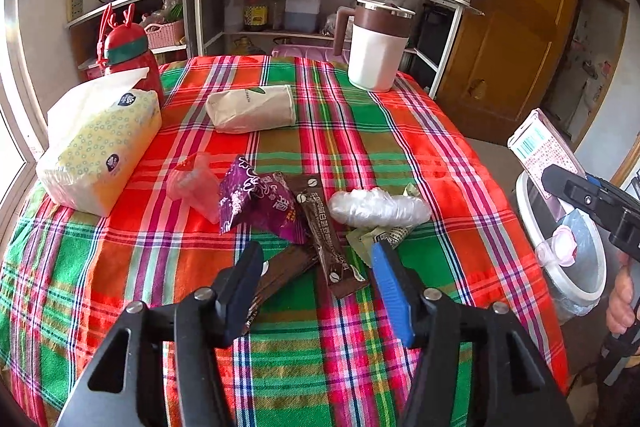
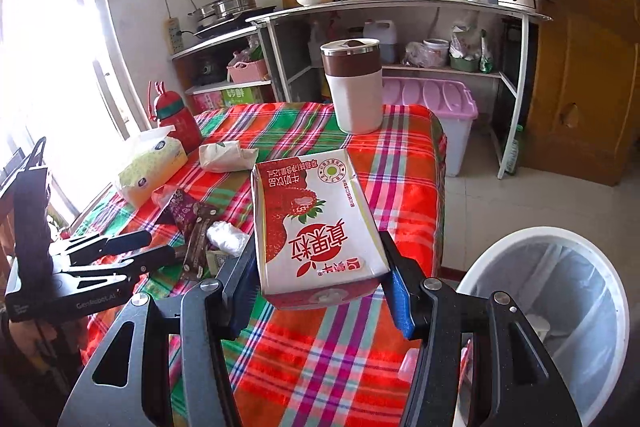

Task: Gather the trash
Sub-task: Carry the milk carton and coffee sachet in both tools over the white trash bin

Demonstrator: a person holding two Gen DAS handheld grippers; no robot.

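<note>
while the right gripper [image 2: 320,287] grips the milk carton [image 2: 316,227] between its fingers [image 2: 240,291], the carton sits clamped across its short width, its long axis running forward along the fingers and tilted away from the camera. the carton is lifted off the plaid surface [image 2: 320,355], over the near right corner. the white bin [image 2: 520,255] lies to the right of and below the carton, just beside the surface edge; its open mouth faces up with a clear liner inside. judgement: the coming move for this hand is a short carry rightward until the carton hangs over the bin mouth, then a release; the right hand is plainly the nearer one to the bin.

left gripper [image 1: 316,267]: fingers spread apart, nothing pressed between them. it points down at the litter pile on the surface. the brown sachet [image 1: 328,247] lies directly ahead in the gap, long axis running roughly along the fingers' line, slightly skewed. the purple wrapper [image 1: 256,203] sits ahead and to the left, the crumpled clear plastic [image 1: 376,207] ahead and to the right, touching the sachet's flank. judgement: the sachet is the likeliest next pick; the fingers would close across its narrow width. risk: a second brown sachet [image 1: 280,275] overlaps near the left finger and may be dragged along.
</note>
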